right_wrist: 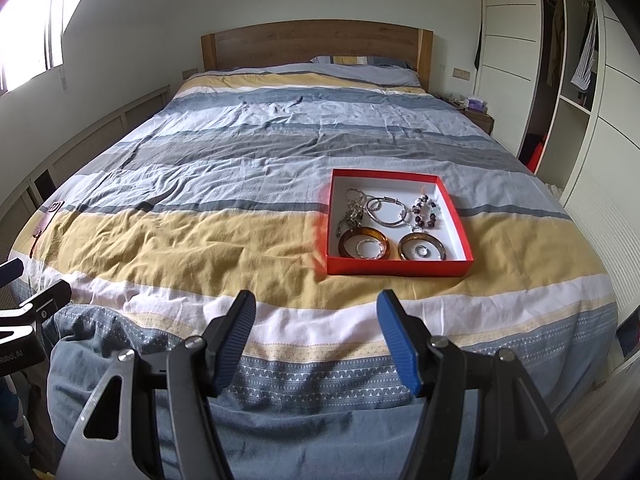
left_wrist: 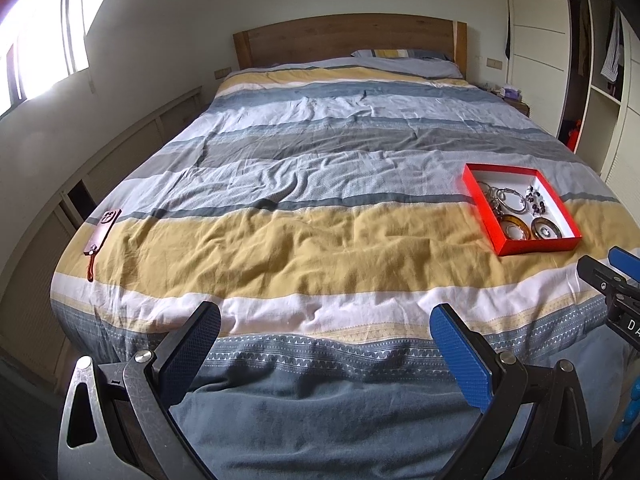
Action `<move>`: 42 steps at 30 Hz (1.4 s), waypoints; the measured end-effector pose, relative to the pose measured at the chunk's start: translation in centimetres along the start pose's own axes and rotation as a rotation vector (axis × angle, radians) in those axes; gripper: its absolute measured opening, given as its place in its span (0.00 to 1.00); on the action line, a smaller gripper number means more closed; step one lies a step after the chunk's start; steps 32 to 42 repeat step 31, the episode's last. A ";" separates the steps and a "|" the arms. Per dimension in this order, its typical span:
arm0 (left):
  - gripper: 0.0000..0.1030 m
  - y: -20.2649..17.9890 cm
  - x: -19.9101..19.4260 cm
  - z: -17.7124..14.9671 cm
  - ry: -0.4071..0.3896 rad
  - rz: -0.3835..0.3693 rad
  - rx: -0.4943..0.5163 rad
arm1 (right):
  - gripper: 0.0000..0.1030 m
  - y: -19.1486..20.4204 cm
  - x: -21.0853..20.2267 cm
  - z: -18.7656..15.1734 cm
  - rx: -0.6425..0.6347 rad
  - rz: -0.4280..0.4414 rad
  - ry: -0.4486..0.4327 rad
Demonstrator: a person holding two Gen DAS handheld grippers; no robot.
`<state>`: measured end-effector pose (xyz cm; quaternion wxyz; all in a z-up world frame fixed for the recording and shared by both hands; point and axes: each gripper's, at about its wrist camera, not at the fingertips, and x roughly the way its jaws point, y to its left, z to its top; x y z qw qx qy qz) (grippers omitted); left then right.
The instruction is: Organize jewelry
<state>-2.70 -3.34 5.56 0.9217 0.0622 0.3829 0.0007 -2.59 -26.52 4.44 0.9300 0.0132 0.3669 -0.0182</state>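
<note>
While both wide-spread and empty, left gripper (left_wrist: 325, 318) and right gripper (right_wrist: 316, 306) before a square red box (right_wrist: 396, 269) of 2 amber bangles (right_wrist: 364, 246).

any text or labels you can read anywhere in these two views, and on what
"D A": white letters on the right gripper body, cut off by the edge of the left wrist view.
"RobotAI", roughly: white print on the left gripper body in the right wrist view, seen mirrored or upside down, so uncertain.
Phone case on the bed: a raised emblem, not readable text.
Red box: no print visible.
</note>
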 end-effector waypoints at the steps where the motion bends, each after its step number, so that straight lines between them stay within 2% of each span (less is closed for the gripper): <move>1: 0.99 0.0 0.0 0.0 0.002 -0.001 0.001 | 0.59 0.0 0.2 0.2 0.000 0.000 0.003; 42: 0.99 -0.2 0.0 0.0 -0.009 -0.003 0.011 | 0.60 -0.2 0.5 0.1 -0.001 0.001 0.010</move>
